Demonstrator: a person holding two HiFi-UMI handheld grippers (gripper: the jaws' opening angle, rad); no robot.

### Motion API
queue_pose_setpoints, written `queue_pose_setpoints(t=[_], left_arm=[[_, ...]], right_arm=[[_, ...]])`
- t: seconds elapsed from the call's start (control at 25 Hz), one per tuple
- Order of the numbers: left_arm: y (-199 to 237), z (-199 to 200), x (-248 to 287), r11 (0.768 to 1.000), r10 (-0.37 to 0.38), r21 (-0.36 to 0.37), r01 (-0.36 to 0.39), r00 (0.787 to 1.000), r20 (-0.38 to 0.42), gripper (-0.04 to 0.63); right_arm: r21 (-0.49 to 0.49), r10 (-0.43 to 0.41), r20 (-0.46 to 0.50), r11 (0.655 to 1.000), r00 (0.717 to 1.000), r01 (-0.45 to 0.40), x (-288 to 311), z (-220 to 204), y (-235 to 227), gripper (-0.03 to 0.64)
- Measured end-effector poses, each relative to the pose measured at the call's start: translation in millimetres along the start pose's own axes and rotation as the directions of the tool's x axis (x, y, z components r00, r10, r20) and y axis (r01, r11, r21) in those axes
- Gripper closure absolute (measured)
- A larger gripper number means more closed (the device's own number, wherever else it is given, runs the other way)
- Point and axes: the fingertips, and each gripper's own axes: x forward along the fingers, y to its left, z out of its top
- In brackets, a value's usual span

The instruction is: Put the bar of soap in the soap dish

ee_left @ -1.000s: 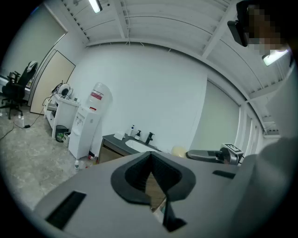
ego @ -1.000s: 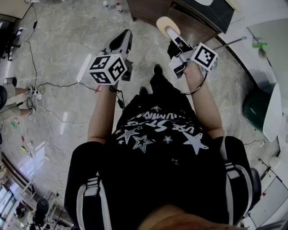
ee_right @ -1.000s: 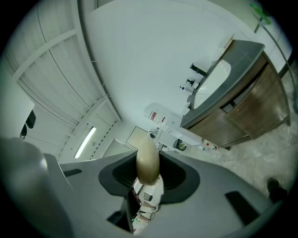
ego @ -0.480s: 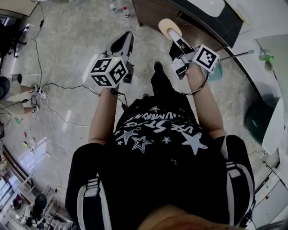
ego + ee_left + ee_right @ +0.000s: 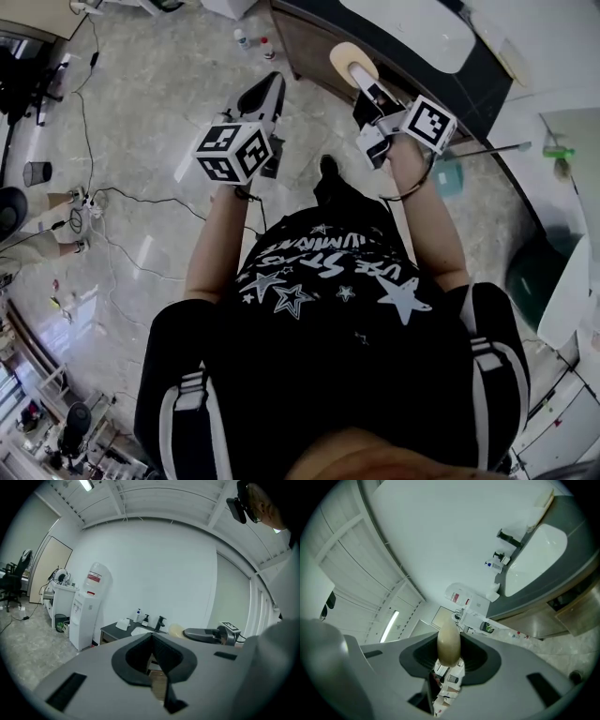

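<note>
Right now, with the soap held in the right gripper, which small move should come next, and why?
Probably carry the bar of soap forward to the counter. The right gripper is shut on it, over the floor, short of the sink. I cannot pick out the soap dish for certain.

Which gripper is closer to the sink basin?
Right. The right gripper, holding the soap, is just short of the sink basin; the left gripper is farther left.

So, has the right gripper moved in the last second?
Yes. The right gripper, holding the soap, has come nearer the dark sink counter ahead.
</note>
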Motion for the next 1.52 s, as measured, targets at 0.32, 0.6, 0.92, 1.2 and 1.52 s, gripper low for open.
queue_pose_setpoints(t=[0.32, 0.6, 0.92, 1.2, 1.52], left_arm=[[14, 17, 43, 0.999, 0.041, -0.011, -0.041, 0.999, -0.001, 0.583], [11, 31, 86, 0.997, 0.077, -0.003, -0.077, 0.997, 0.022, 0.583], [29, 43, 119, 0.993, 0.121, -0.013, -0.120, 0.991, 0.059, 0.583], [38, 53, 115, 0.990, 0.139, -0.022, -0.138, 0.988, 0.070, 0.583], [52, 57, 124, 0.990, 0.140, -0.024, -0.139, 0.988, 0.060, 0.583]], right_arm=[[-0.003, 0.008, -0.030, 1.000, 1.000, -0.008, 38, 45, -19, 0.492], [-0.008, 0.025, -0.058, 1.000, 0.998, -0.026, 52, 89, -37, 0.492], [-0.009, 0.040, -0.094, 0.999, 0.995, -0.041, 78, 117, -57, 0.492], [0.001, 0.038, -0.112, 0.999, 0.993, -0.038, 86, 111, -54, 0.492], [0.003, 0.023, -0.106, 1.000, 0.994, -0.023, 96, 118, -61, 0.492]])
